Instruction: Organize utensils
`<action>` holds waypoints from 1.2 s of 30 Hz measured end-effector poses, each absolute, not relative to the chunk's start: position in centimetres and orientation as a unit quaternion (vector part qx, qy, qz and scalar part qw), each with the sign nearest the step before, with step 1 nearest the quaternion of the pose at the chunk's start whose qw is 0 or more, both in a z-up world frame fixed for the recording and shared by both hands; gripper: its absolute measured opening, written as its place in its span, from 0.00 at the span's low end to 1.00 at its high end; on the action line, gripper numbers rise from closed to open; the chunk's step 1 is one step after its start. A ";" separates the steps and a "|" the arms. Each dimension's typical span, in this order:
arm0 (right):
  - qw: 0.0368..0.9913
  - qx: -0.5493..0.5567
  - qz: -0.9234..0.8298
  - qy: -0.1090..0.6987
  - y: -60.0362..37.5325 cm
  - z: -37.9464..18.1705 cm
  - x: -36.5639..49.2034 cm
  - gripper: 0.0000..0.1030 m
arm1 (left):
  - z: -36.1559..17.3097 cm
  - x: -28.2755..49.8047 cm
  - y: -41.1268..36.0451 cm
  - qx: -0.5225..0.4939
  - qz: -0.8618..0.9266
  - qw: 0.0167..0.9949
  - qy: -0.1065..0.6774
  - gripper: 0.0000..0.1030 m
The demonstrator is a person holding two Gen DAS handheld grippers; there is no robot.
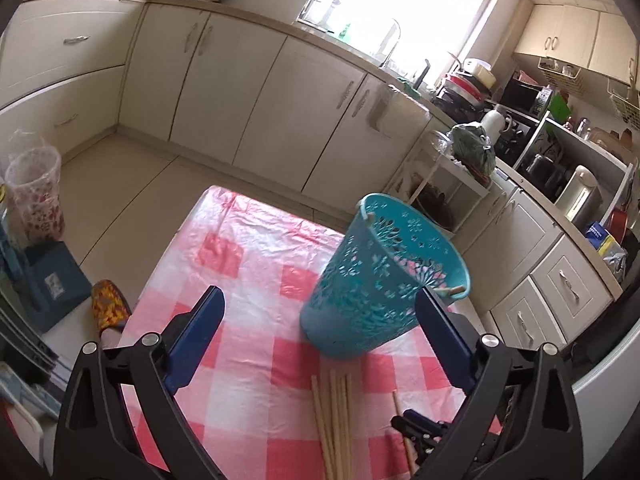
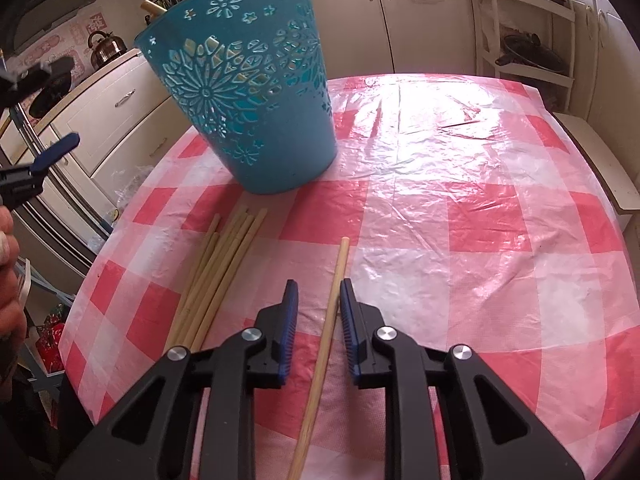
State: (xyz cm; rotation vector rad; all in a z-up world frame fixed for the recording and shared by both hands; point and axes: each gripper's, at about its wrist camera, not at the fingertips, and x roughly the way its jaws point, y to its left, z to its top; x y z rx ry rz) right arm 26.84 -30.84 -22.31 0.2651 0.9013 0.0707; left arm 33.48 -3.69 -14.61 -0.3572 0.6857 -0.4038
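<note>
A teal perforated basket [image 1: 380, 276] stands on the red-and-white checked tablecloth [image 1: 248, 360], with chopstick ends showing at its rim [image 1: 450, 290]. It also shows in the right wrist view [image 2: 256, 96]. Several wooden chopsticks [image 2: 218, 276] lie in a bundle in front of it, also in the left wrist view [image 1: 334, 420]. A single chopstick [image 2: 326, 336] lies between the fingers of my right gripper [image 2: 319, 292], which is partly open around it without clamping it. My left gripper [image 1: 318, 300] is wide open and empty, above the table beside the basket.
Cream kitchen cabinets and a counter [image 1: 256, 60] run behind the table. A white rack with bags [image 1: 460, 168] stands to the right. A patterned plastic jug [image 1: 36, 200] and blue box [image 1: 52, 280] sit left of the table. The tablecloth [image 2: 480, 200] spreads to the right.
</note>
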 end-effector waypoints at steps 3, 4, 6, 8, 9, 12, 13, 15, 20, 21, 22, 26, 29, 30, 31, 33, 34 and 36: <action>0.892 0.119 0.029 0.436 -30.6 -22.3 26.9 0.21 | -16.8 33.5 -2.9 -0.164 -0.167 0.906 0.353 0.90; 0.893 0.111 0.026 0.436 -30.3 -22.2 26.9 0.21 | -17.5 33.6 -2.8 -0.158 -0.154 0.906 0.360 0.90; 0.894 0.094 0.019 0.438 -29.8 -22.2 27.0 0.21 | -19.1 34.0 -2.7 -0.150 -0.130 0.906 0.373 0.90; 0.895 0.077 0.011 0.438 -29.4 -22.2 27.1 0.19 | -20.4 34.1 -2.6 -0.138 -0.103 0.907 0.384 0.90; 0.896 0.070 0.004 0.439 -29.3 -22.2 27.1 0.16 | -20.8 34.3 -2.7 -0.129 -0.093 0.908 0.387 0.90; 0.895 0.080 -0.007 0.438 -29.8 -22.2 27.1 0.06 | -22.6 34.2 -3.3 -0.101 -0.075 0.909 0.396 0.90; 0.895 0.092 -0.003 0.437 -30.2 -22.3 27.1 0.05 | -23.4 34.1 -3.5 -0.092 -0.071 0.909 0.401 0.90; 0.893 0.113 -0.001 0.437 -30.9 -22.3 27.0 0.05 | -24.8 34.4 -3.9 -0.082 -0.058 0.896 0.433 0.86; 0.898 0.147 0.012 0.415 -32.1 -21.7 26.1 0.05 | -24.4 34.2 -3.5 -0.083 -0.056 0.905 0.412 0.86; 0.900 0.150 0.018 0.410 -32.1 -21.5 25.8 0.05 | -24.3 34.1 -3.5 -0.080 -0.058 0.907 0.410 0.86; 0.901 0.156 0.027 0.403 -32.1 -21.3 25.4 0.05 | -24.3 34.1 -3.6 -0.076 -0.056 0.908 0.408 0.86; 0.902 0.188 0.051 0.385 -32.2 -20.6 24.5 0.05 | -24.3 34.3 -4.2 -0.057 -0.060 0.906 0.415 0.86; 0.905 0.203 0.064 0.369 -32.3 -19.6 24.0 0.05 | -24.3 34.4 -4.4 -0.059 -0.063 0.903 0.422 0.86; 0.906 0.209 0.068 0.361 -32.4 -19.1 23.8 0.05 | -24.3 34.4 -4.3 -0.063 -0.064 0.902 0.423 0.86; 0.908 0.214 0.071 0.354 -32.6 -18.7 23.6 0.05 | -24.4 34.5 -4.1 -0.070 -0.065 0.900 0.425 0.86; 0.910 0.224 0.077 0.341 -32.9 -17.9 23.2 0.05 | -24.7 34.6 -3.7 -0.085 -0.067 0.896 0.430 0.86; 0.910 0.230 0.079 0.335 -33.1 -17.4 23.0 0.05 | -24.7 34.6 -3.5 -0.092 -0.069 0.896 0.428 0.86; 0.913 0.237 0.082 0.322 -33.5 -16.5 22.8 0.05 | -24.8 34.6 -3.4 -0.096 -0.070 0.896 0.427 0.86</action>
